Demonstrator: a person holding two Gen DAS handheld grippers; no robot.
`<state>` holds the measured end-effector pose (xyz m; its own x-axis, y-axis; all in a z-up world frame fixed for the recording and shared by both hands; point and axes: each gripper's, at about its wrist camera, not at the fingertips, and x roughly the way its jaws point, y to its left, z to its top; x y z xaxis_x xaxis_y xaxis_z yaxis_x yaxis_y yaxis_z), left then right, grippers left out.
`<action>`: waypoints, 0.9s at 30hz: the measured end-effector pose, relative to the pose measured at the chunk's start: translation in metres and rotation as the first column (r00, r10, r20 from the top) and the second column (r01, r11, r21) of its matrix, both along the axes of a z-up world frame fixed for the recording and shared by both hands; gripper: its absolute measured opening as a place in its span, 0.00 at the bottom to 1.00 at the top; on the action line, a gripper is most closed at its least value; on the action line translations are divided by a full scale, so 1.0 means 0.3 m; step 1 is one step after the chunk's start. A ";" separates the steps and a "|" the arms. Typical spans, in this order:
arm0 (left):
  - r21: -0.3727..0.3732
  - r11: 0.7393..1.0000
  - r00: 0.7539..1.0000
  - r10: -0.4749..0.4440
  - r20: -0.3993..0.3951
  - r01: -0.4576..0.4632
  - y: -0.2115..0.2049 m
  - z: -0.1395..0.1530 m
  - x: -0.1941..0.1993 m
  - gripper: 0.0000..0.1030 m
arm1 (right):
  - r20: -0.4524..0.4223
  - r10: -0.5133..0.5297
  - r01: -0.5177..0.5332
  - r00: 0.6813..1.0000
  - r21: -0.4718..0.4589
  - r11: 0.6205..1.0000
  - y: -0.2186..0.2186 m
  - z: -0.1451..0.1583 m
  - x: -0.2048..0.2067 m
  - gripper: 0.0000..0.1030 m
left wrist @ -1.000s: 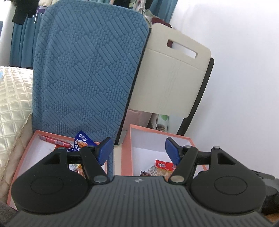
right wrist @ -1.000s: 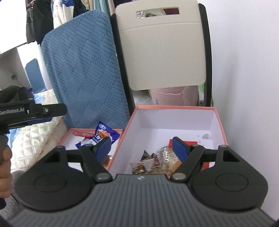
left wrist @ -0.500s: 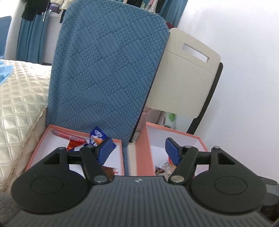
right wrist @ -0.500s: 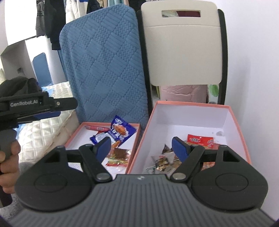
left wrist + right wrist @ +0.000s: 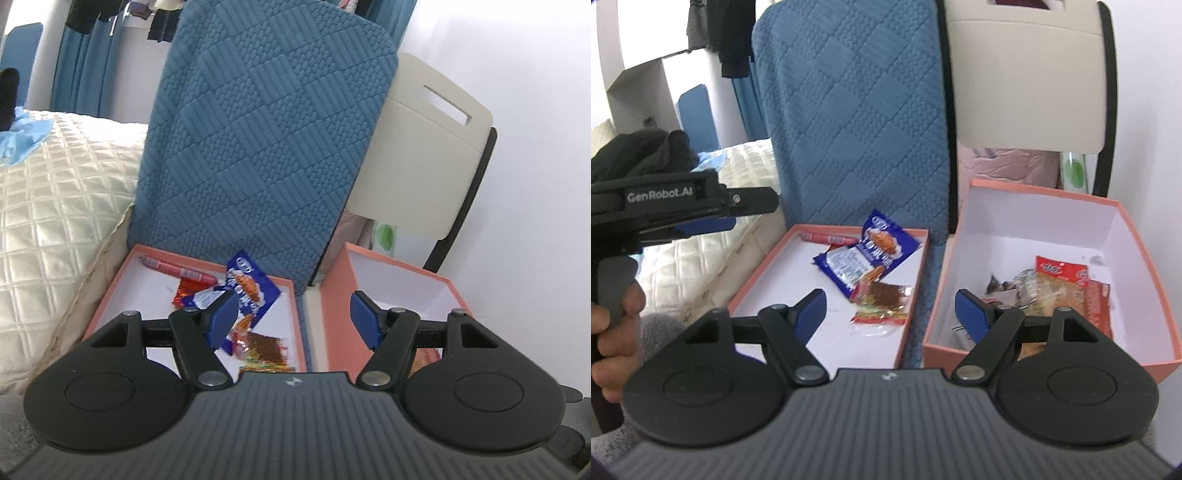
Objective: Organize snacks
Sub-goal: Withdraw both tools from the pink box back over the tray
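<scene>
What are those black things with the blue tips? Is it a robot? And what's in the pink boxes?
No robot here: a person holds a grabber tool in each hand, and each tool carries a camera looking along its two blue fingers. One picture comes from the left gripper, the other from the right gripper. In the right one you can also see the hand holding the left tool. Both grabbers are open and hold nothing. Ahead are two pink boxes. The shallow box holds a blue snack packet and a red sausage stick. The deep box holds more wrapped snacks.

A white wall point(image 5: 517, 55), a blue quilted cushion point(image 5: 266, 129), a beige chair back point(image 5: 417, 158) and a cream quilted bed point(image 5: 55, 184).
</scene>
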<state>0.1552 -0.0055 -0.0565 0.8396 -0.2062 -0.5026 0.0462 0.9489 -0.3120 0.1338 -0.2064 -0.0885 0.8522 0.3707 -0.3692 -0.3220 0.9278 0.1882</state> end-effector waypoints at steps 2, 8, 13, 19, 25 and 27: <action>-0.003 1.000 1.000 0.008 -0.006 -0.008 0.019 -0.015 0.000 0.70 | -0.007 0.009 -0.009 1.000 -0.009 1.000 0.024 -0.008 0.005 0.76; -0.007 1.000 0.999 0.028 -0.021 -0.028 0.062 -0.055 -0.005 0.70 | -0.009 0.028 -0.028 1.000 -0.023 0.999 0.078 -0.039 0.012 0.76; 0.008 1.000 0.999 0.023 -0.035 -0.023 0.068 -0.086 -0.017 0.70 | -0.023 0.041 -0.042 0.999 -0.027 0.999 0.102 -0.065 0.012 0.76; 0.002 1.000 0.998 0.015 -0.058 -0.015 0.073 -0.127 -0.025 0.70 | -0.044 0.037 -0.038 0.998 -0.028 0.999 0.115 -0.100 0.016 0.76; 0.013 1.000 0.997 0.016 -0.069 -0.015 0.113 -0.172 0.034 0.70 | -0.049 0.015 -0.015 0.999 -0.001 1.000 0.122 -0.116 0.031 0.76; 0.004 1.000 0.996 0.028 -0.081 -0.028 0.144 -0.193 0.084 0.70 | -0.062 0.009 -0.009 0.998 0.001 1.000 0.130 -0.121 0.053 0.76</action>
<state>0.1804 0.0378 -0.1145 0.8015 -0.1818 -0.5696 -0.0058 0.9503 -0.3114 0.1498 -0.1673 -0.1247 0.8240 0.3786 -0.4214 -0.3182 0.9248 0.2087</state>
